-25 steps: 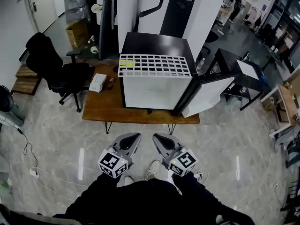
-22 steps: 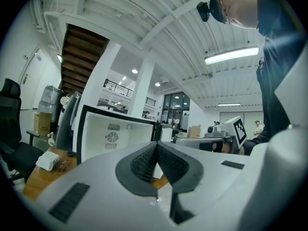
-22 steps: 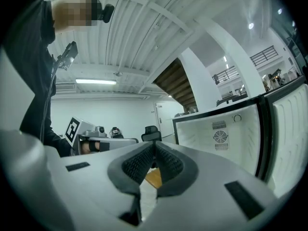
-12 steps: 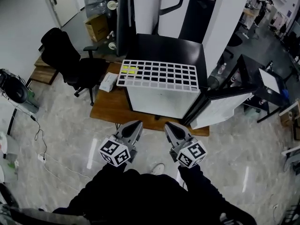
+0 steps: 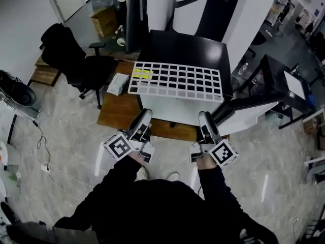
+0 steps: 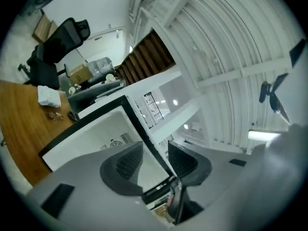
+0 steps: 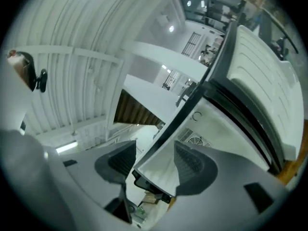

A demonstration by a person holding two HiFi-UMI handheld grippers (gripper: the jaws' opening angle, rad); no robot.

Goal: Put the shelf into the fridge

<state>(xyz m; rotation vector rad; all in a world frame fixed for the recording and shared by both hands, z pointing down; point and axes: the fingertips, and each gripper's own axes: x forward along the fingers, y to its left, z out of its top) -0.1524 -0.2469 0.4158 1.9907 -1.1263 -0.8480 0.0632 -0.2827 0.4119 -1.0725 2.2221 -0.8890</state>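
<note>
Inspecting the approach, we find the white wire shelf (image 5: pixel 175 80) lying flat on top of the fridge (image 5: pixel 172 108), along its front edge, with the long axis running left to right. It lies just ahead of and above both grippers. We judge the left gripper (image 5: pixel 144 117) and right gripper (image 5: pixel 204 118) about equally near. Both have jaws opening, with nothing between them. The fridge door (image 5: pixel 249 113) stands open at the right.

I hold my left gripper (image 5: pixel 144 117) and my right gripper (image 5: pixel 204 118) out in front, side by side, well apart. Both point forward. Both sets of jaws are opening and grip nothing. My arms (image 5: pixel 120 179) wear black sleeves.
</note>
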